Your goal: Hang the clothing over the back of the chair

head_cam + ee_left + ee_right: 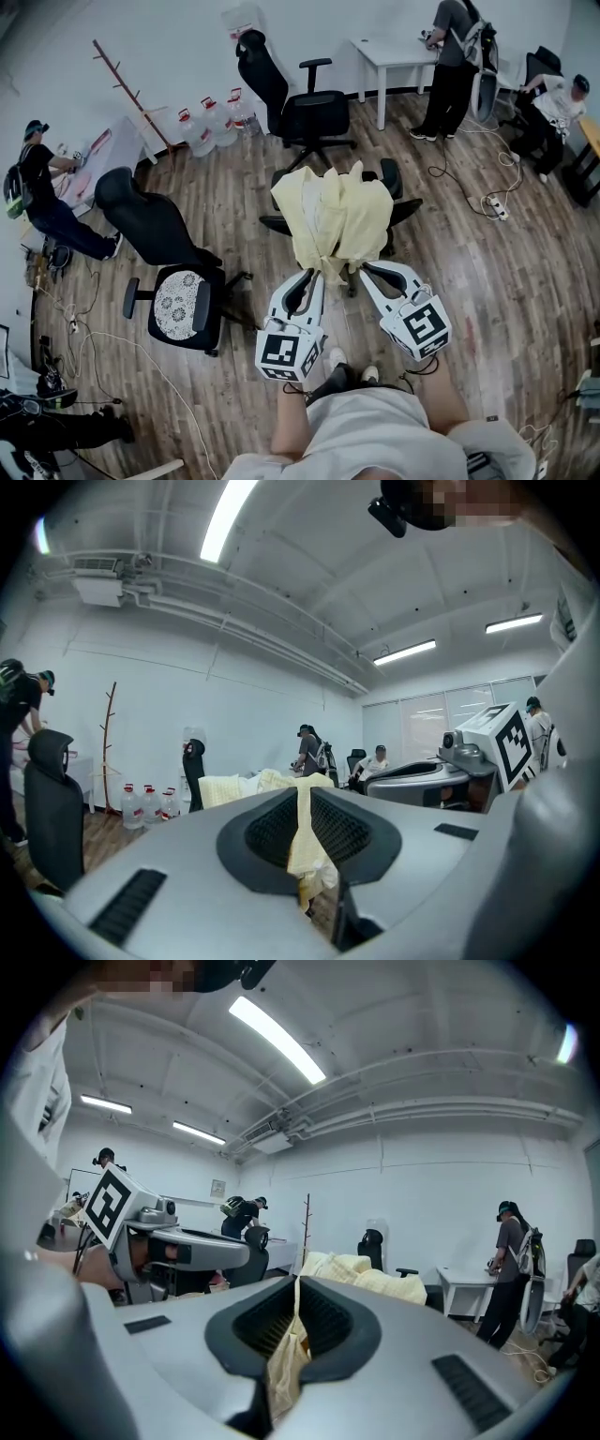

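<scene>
Clothing (333, 220) heaped on chair (405, 211), straight ahead of both tools. Near hem clamped by left tool (317, 274) and right tool (361, 270), side by side, equally near. Chair back judged beyond tips, hidden under fabric.

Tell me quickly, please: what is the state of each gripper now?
Left gripper: closed, holding the yellow garment.
Right gripper: closed, holding the same garment.
</scene>
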Motion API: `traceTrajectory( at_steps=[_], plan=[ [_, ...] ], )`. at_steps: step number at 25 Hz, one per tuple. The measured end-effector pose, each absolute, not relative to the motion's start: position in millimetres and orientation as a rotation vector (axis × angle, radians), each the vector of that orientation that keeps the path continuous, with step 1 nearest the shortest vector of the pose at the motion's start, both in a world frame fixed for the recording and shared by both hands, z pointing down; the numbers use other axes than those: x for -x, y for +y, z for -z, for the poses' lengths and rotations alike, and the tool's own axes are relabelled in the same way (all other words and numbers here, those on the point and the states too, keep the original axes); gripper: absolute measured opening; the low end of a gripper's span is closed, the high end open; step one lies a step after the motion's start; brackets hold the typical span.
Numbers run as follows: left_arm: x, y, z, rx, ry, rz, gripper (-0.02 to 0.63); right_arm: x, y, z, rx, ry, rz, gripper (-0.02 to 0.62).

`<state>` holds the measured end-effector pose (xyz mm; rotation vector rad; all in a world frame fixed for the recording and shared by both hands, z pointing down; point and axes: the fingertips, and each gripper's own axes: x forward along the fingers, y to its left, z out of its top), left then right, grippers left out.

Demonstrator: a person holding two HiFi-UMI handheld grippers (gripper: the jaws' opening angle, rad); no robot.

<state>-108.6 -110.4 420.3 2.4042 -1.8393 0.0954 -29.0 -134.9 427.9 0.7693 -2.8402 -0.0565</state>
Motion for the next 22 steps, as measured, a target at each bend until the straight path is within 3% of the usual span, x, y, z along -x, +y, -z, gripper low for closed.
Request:
traceTrajectory(
  at_steps=[22],
  plan=[
    [95, -108, -431, -2.46, -1.743, -0.106, 0.038, 38, -125, -440, -0.692, -2.843, 0.028, 0.021]
  ],
)
